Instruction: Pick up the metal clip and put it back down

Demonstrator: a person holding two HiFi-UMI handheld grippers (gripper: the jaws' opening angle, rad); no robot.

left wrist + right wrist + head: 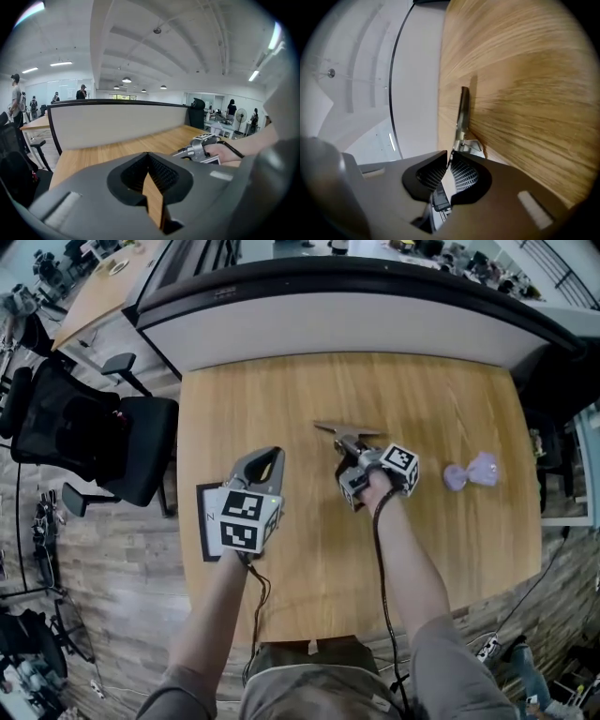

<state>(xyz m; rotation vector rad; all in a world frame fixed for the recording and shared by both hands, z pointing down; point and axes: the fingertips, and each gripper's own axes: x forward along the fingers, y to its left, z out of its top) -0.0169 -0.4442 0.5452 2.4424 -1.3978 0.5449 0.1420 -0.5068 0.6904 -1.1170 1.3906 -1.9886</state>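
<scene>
While the right gripper (449,157) is clenched on the metal clip (463,110), its two ribbed pads sit almost together, with a dark part of the clip running back between them. The rest of the clip sticks straight out past the gripper tips as a thin metal strip. The gripper is rolled onto its side, so the strip runs edge-on along the wood with its shadow tight beside it. I cannot tell whether the clip touches the bench (431,549) or hangs just off it.

From the head view, the clip sits near the middle of the bench, a little toward the far edge. The person's right hand (375,488) is just behind the gripper's marker cube.

The left gripper (148,157) is closed with nothing in it. Its tips meet, and only bench wood shows through the slit below them. It is held over the near left part of the bench, well apart from the clip, above a dark flat card (205,521) at the bench's left edge.

Further out:
- A small crumpled purple object (472,472) lies to the right of the right gripper, apart from it.
- A curved partition (356,320), pale with a dark top rim, borders the far side of the bench.
- A black office chair (75,423) stands on the floor to the left.
</scene>
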